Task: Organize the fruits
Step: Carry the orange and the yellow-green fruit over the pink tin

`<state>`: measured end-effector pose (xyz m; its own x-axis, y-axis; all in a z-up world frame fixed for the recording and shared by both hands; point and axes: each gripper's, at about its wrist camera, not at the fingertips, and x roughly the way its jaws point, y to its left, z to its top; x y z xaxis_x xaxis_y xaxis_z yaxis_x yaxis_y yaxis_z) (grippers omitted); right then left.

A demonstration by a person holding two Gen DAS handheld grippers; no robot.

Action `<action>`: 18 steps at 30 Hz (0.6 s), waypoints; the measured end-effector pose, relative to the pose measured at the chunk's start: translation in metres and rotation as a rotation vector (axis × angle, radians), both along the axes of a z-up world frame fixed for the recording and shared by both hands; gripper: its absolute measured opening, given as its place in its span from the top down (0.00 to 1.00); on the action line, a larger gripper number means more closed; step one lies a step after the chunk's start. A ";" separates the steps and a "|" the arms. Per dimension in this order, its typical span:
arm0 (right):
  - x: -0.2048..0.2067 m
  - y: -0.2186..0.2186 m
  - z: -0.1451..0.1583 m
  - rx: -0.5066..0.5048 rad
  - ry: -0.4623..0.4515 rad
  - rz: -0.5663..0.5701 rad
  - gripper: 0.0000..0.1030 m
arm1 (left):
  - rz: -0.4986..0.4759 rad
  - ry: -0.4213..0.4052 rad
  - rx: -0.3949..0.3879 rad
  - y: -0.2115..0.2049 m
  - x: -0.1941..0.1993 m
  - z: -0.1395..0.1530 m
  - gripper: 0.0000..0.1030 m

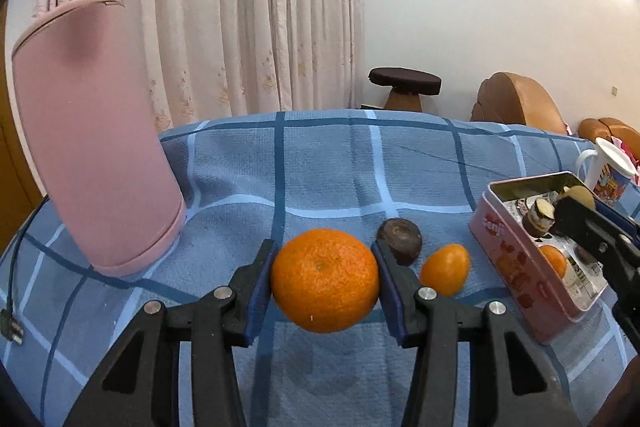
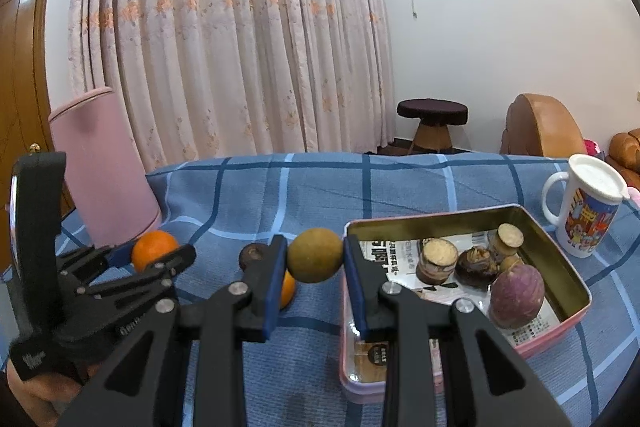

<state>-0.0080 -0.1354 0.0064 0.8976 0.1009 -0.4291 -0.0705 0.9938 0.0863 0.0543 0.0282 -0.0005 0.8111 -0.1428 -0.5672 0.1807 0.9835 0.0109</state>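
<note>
My left gripper (image 1: 325,281) is shut on a large orange (image 1: 325,279), held just above the blue checked cloth; it also shows in the right wrist view (image 2: 154,254). Behind it lie a dark brown fruit (image 1: 400,239) and a small orange (image 1: 445,269). My right gripper (image 2: 315,261) is shut on a round yellow-green fruit (image 2: 315,255), held over the left edge of the pink tin (image 2: 568,323). The tin holds a purple fruit (image 2: 517,301), a dark fruit (image 2: 477,267) and cut root pieces (image 2: 437,259).
A tall pink cylinder (image 1: 92,143) stands at the left on the cloth. A white lidded mug (image 2: 588,207) stands right of the tin. A black cable with a plug (image 1: 12,323) hangs at the far left. A stool (image 2: 432,123) and sofa stand beyond the table.
</note>
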 end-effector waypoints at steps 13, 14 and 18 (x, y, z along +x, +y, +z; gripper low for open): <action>-0.008 -0.024 0.000 -0.049 -0.006 -0.007 0.69 | -0.002 -0.005 -0.012 -0.023 -0.015 -0.004 0.52; -0.008 -0.027 0.000 -0.046 -0.007 -0.011 0.69 | -0.003 -0.005 -0.014 -0.025 -0.016 -0.005 0.52; -0.011 -0.046 0.003 -0.041 -0.020 -0.045 0.69 | -0.006 -0.001 -0.032 -0.032 -0.017 -0.005 0.52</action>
